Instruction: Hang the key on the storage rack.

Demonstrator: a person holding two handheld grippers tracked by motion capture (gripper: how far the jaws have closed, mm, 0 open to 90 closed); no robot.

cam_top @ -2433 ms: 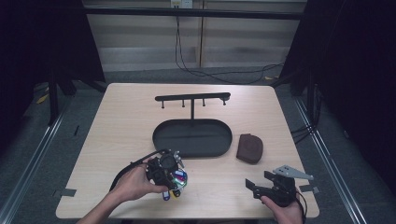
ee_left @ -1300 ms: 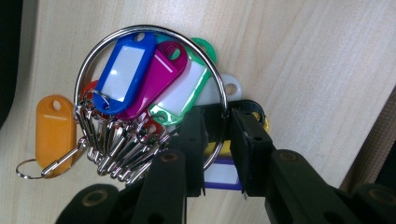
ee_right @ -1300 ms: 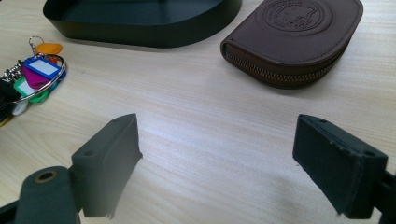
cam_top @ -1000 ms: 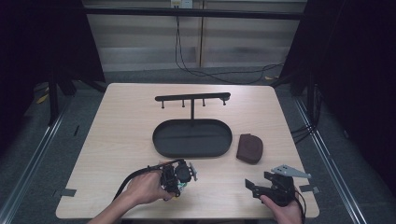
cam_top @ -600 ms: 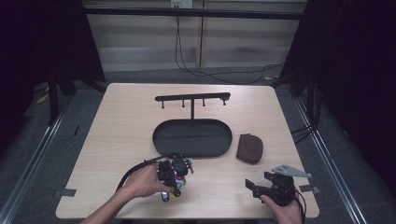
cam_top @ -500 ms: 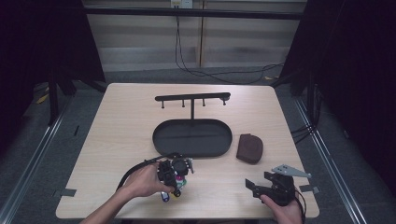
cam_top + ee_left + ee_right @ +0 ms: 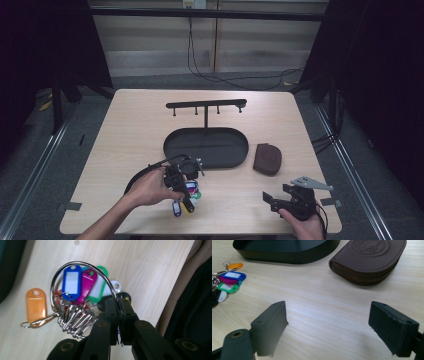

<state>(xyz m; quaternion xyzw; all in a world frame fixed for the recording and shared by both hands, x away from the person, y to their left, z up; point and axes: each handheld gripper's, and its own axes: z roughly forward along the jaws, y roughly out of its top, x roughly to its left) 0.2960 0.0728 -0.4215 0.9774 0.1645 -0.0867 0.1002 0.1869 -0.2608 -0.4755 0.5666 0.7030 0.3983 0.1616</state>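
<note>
Lifted slightly since a second ago, the left gripper (image 7: 120, 305) stays clenched on the key ring (image 7: 82, 266), tags (image 7: 72, 282) dangling beneath; the right gripper (image 7: 328, 322) rests released.

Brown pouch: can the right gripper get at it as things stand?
Probably yes. The right gripper stands open, and bare table lies between its jaws and the brown pouch. The key ring is off to the side, shut in the left gripper.
</note>
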